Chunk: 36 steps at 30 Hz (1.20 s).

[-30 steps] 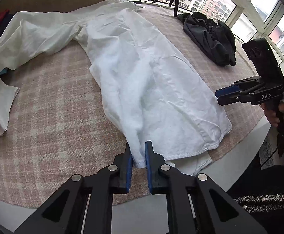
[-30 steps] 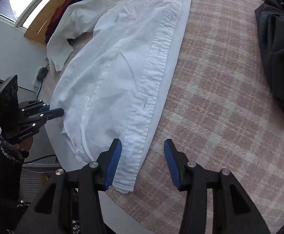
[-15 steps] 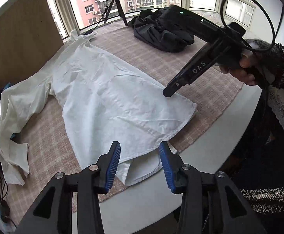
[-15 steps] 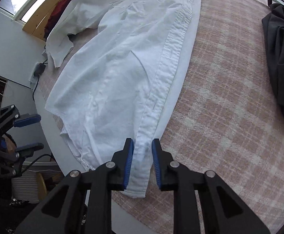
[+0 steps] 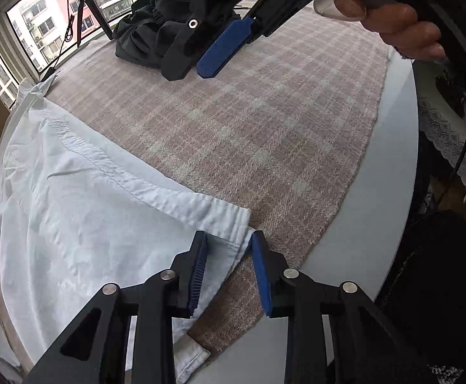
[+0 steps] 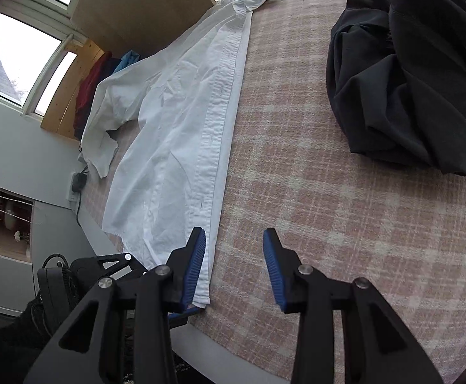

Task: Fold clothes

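1. The left claw points steeply down at the near edge of the desk. Its jaws have just been closing, yet they stand apart. The bottom corner of the white shirt lies loose between the blue pads and is not pinched.
2. The right claw is also parted, its jaws having just been opening. It grips nothing. The shirt's buttoned front edge runs just beside one pad, and bare checked cloth lies under the rest of the gap.
3. The pink checked cloth covers most of the round white desk, leaving a pale rim bare at the near side.
4. The shirt lies flat on the cloth, hem towards the near rim and collar at the far end. One sleeve trails off to the side.
5. In the left wrist view, a person's hand holds the right claw above the cloth, clear of the shirt.
6. A crumpled dark garment sits farther back on the cloth, well apart from the shirt.
7. Beyond it a tripod stands by the windows.
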Each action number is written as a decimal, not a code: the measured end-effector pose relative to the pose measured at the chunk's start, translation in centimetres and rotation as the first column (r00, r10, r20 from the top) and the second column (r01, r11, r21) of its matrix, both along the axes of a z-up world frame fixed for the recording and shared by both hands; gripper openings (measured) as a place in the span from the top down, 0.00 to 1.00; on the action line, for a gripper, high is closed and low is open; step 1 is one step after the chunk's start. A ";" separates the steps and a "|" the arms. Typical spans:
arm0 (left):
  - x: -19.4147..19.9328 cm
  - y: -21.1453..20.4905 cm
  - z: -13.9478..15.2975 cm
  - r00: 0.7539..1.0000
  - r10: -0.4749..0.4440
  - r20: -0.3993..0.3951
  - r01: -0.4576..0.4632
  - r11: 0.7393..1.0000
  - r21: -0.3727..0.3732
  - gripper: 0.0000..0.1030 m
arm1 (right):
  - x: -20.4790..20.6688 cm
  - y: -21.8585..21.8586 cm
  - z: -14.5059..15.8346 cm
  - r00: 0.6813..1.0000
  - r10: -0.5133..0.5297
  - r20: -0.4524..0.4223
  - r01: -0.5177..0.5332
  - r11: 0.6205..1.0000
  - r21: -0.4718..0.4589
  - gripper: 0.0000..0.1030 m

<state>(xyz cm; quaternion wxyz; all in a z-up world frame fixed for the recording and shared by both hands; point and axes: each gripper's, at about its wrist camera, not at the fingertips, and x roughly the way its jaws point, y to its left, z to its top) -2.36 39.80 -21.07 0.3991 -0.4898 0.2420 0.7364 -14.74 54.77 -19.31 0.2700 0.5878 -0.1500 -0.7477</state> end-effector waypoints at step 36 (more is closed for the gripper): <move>0.2 -1.8 7.9 0.997 0.073 0.040 -0.079 0.981 0.178 0.94 | -8.5 -3.9 -3.5 0.996 0.054 0.066 -0.045 0.990 -0.134 0.64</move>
